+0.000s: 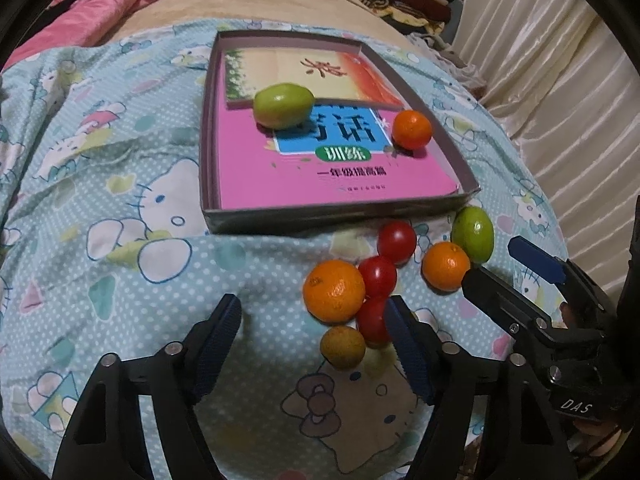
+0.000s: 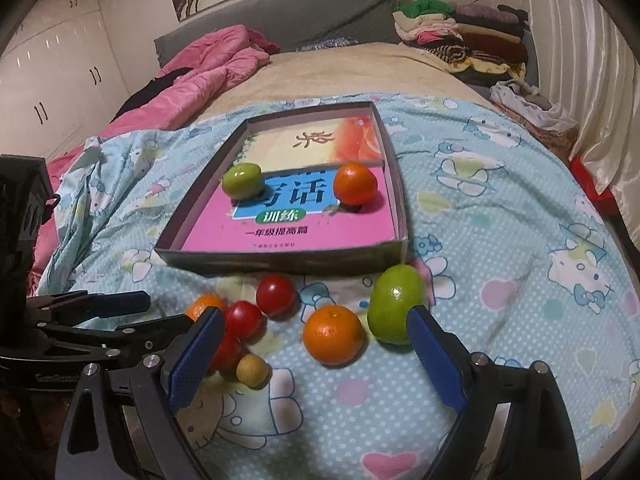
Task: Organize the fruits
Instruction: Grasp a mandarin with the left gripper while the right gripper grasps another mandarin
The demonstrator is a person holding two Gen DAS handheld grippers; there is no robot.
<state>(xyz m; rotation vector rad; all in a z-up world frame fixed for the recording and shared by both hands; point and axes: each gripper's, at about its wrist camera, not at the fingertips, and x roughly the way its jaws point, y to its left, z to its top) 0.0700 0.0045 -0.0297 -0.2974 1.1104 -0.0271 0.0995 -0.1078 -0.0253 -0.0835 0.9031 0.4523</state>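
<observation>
The left gripper (image 1: 314, 338) stands with its jaws parted and nothing pressed between them; only bedsheet (image 1: 120, 240) lies in the gap. Just past its right finger (image 1: 404, 344) sits a tight cluster of fruit: a small tan round fruit (image 1: 343, 347) nearest, a red tomato (image 1: 372, 320) touching the finger's edge, a large orange (image 1: 334, 291) to the left of it, and two more red tomatoes (image 1: 377, 277) (image 1: 397, 241) trailing away toward the far side.

The right gripper (image 2: 316, 334) is spread wide, empty. Another orange (image 2: 333, 335) lies between its fingertips, apart from both pads. A green fruit (image 2: 396, 304) rests just beside the right finger (image 2: 430, 352), whether touching I cannot tell. The cluster lies by its left finger (image 2: 196, 354), which hides part of it.

Farther off, a shallow cardboard box (image 2: 280, 262) sits on the sheet, its near wall just beyond the loose fruit. Inside lie a pink book (image 2: 224, 236) and a second book (image 2: 280, 142) behind it. On the pink book rest a green fruit at left (image 2: 242, 180) and an orange at right (image 2: 355, 183), well apart
</observation>
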